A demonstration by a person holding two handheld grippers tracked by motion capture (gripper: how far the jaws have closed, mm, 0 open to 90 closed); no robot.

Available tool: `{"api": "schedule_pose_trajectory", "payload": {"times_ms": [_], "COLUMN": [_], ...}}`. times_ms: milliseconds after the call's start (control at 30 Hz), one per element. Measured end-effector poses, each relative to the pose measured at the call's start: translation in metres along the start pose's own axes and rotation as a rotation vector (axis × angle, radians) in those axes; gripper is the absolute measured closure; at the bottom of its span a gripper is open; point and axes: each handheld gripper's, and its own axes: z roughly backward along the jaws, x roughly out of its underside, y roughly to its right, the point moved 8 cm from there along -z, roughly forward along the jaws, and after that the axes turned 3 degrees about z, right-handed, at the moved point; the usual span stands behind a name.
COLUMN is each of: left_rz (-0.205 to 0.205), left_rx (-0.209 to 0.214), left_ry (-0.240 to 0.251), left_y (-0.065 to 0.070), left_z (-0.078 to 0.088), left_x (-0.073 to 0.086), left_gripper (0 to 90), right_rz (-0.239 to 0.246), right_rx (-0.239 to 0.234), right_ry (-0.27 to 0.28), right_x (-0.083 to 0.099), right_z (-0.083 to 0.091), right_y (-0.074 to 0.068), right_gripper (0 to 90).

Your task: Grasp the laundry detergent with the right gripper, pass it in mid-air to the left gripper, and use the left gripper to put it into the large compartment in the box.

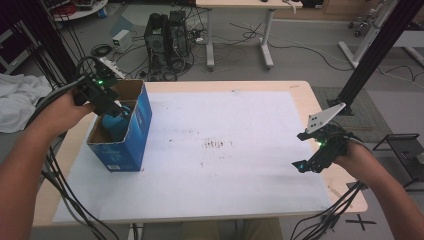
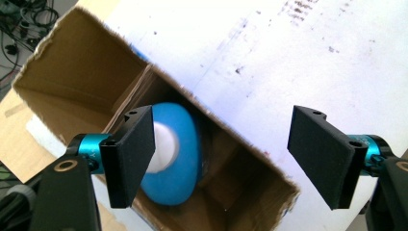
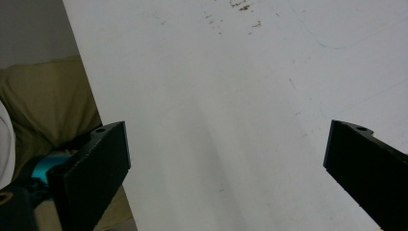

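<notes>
Hanging above the open top of a blue cardboard box [image 1: 131,134], the left gripper [image 1: 111,107] keeps its two black jaws well apart and nothing is between them. In the left gripper view the box [image 2: 72,67] shows brown inside, with one blue and white rounded object [image 2: 173,154] lying at its bottom, under the left jaw and not touched by it. There is small printing on the blue front side of the box in the high view, too small to read.

One right gripper [image 1: 314,159] is near the right edge of the table [image 1: 300,92], over the white sheet [image 1: 225,170] that covers most of it; its jaws are wide open and empty. The sheet [image 3: 231,106] has small brown stains.

Farther, on the floor behind the table, stand two dark computer towers [image 1: 167,37] among many cables.
</notes>
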Motion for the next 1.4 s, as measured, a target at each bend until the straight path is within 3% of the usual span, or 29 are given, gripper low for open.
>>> {"api": "schedule_pose_trajectory", "payload": {"times_ms": [167, 200, 233, 367, 400, 533, 567, 667, 867, 900, 933, 1033, 1133, 1233, 1300, 1400], "left_rz": [-0.032, -0.058, -0.074, -0.123, -0.083, -0.106, -0.141, -0.175, -0.186, -0.206, -0.194, -0.23, -0.235, -0.24, -0.269, -0.254], "left_rx": [0.006, 0.005, 0.005, 0.01, 0.019, 0.04, 0.038, 0.047, 0.048, 0.047, 0.049, 0.055, 0.065, 0.077, 0.077, 0.081], "left_ry": [0.018, 0.006, 0.005, 0.005, 0.049, 0.056, 0.037, 0.025, 0.019, 0.006, 0.016, -0.01, -0.007, -0.027, -0.055, -0.051], "left_y": [0.017, 0.02, 0.024, 0.04, 0.047, 0.063, 0.064, 0.072, 0.083, 0.084, 0.087, 0.093, 0.099, 0.103, 0.103, 0.108], "left_z": [0.001, 0.002, 0.002, 0.001, -0.002, -0.006, -0.005, -0.007, -0.017, -0.018, -0.021, -0.026, -0.033, -0.042, -0.047, -0.056], "left_x": [-0.017, -0.02, -0.023, -0.038, -0.044, -0.056, -0.057, -0.064, -0.075, -0.076, -0.078, -0.081, -0.087, -0.092, -0.093, -0.095], "left_gripper": [23.3, 14.6, 12.7, 12.7, 12.7, 12.7, 12.6, 12.7, 12.6, 12.7, 12.7, 12.7, 12.7, 12.7, 12.7, 12.7], "right_rz": [0.005, 0.006, 0.003, 0.007, 0.011, 0.014, 0.015, 0.014, 0.017, 0.017, 0.018, 0.014, 0.013, 0.013, 0.016, 0.015], "right_rx": [0.0, 0.001, 0.001, 0.004, 0.0, 0.002, 0.004, 0.002, 0.003, 0.003, 0.0, -0.001, -0.004, -0.003, -0.01, -0.012], "right_ry": [0.004, 0.01, 0.009, 0.011, 0.014, 0.017, 0.018, 0.019, 0.023, 0.023, 0.022, 0.028, 0.025, 0.025, 0.021, 0.011], "right_x": [0.001, 0.001, 0.001, 0.0, -0.001, -0.003, -0.003, -0.003, -0.005, -0.005, -0.004, -0.005, -0.005, -0.007, -0.007, -0.006], "right_z": [0.003, 0.002, 0.003, 0.004, 0.004, 0.004, 0.004, 0.004, 0.004, 0.004, 0.004, 0.004, 0.004, 0.004, 0.003, 0.001], "right_y": [-0.001, -0.001, -0.002, -0.002, -0.003, -0.004, -0.004, -0.004, -0.004, -0.004, -0.004, -0.003, -0.002, 0.0, 0.001, 0.002], "right_gripper": [1.4, 1.4, 1.4, 1.4, 1.4, 1.4, 1.4, 1.4, 1.4, 1.4, 1.4, 1.4, 1.4, 1.4, 1.4, 1.4]}}
